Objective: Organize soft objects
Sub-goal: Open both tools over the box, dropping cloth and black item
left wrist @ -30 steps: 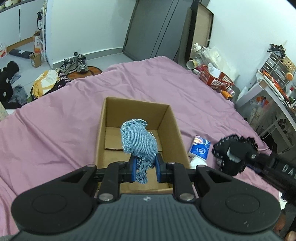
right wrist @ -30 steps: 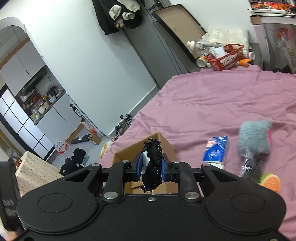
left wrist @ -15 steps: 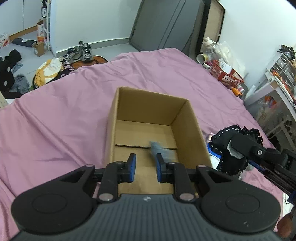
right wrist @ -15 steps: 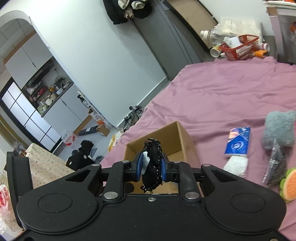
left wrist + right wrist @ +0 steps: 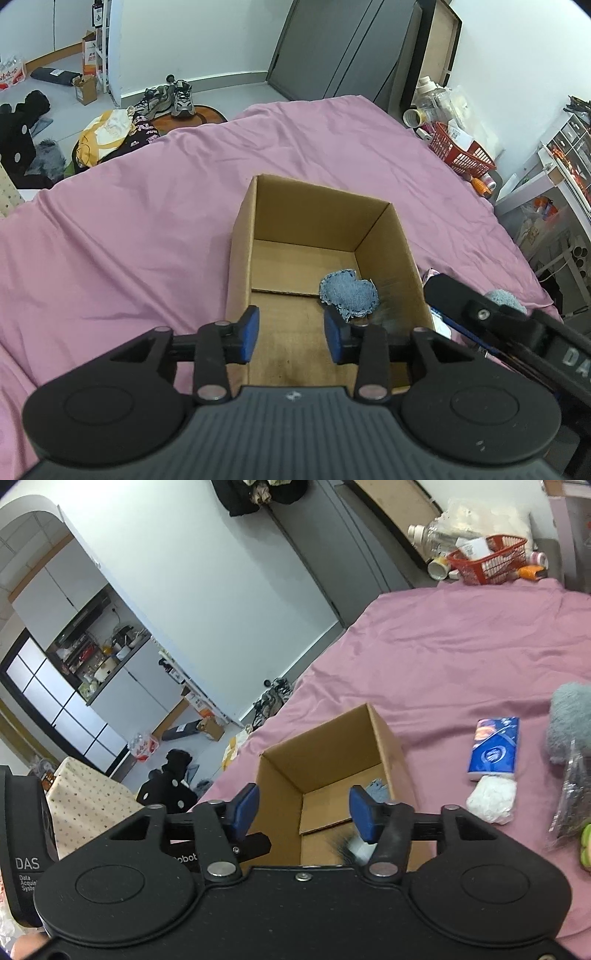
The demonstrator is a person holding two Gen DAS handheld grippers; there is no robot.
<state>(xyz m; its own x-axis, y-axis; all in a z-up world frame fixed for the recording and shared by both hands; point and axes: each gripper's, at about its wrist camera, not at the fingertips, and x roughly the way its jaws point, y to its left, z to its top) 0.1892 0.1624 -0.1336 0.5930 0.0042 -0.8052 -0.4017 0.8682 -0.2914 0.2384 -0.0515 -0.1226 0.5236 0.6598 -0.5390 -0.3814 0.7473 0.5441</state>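
Observation:
An open cardboard box (image 5: 242, 236) stands on the pink bedsheet; it also shows in the right wrist view (image 5: 391, 734). A blue denim soft piece (image 5: 349, 293) lies on the box floor by the right wall, its edge showing in the right wrist view (image 5: 378, 790). My left gripper (image 5: 291, 334) is open and empty above the box's near edge. My right gripper (image 5: 303, 812) is open above the box; a blurred black-and-white soft piece (image 5: 352, 843) is falling just below its right finger, and shows as a dark blur in the left wrist view (image 5: 391, 321).
On the sheet right of the box lie a blue tissue pack (image 5: 495, 747), a white fluffy piece (image 5: 491, 803), a grey plush (image 5: 569, 727) and a dark plastic bag (image 5: 572, 797). A red basket (image 5: 461, 151) stands beyond the bed. The right gripper's body (image 5: 498, 328) is beside the box.
My left gripper opened and dropped the denim piece into the box. My right gripper moved over the box and opened, letting go of the black piece.

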